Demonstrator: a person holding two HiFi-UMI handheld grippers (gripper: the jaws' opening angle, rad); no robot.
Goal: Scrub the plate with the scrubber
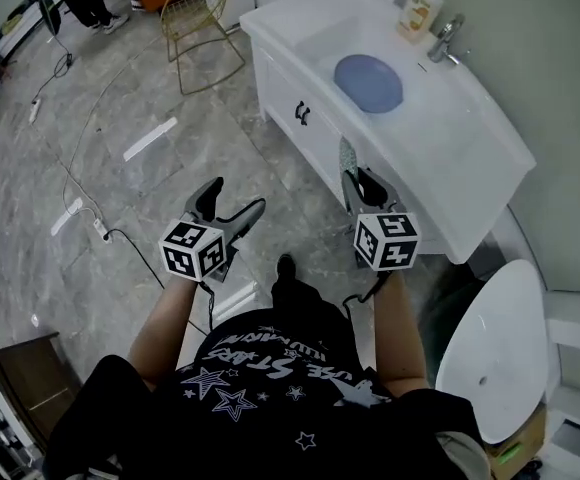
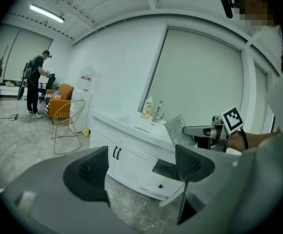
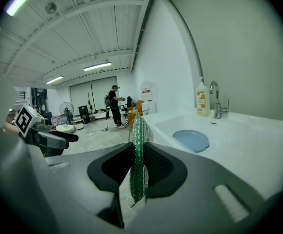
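My right gripper is clamped on the scrubber: light, floppy mesh, and the edge pinch looks fine. Left gripper is spread and empty. Plate sits in the basin, near the surface far edge; probably rigid, slick, may skate.

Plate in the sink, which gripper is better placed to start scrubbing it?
The right. The right gripper is shut on the scrubber and sits nearer the sink, with the plate just ahead. The left gripper is open, empty, and farther out over the floor.
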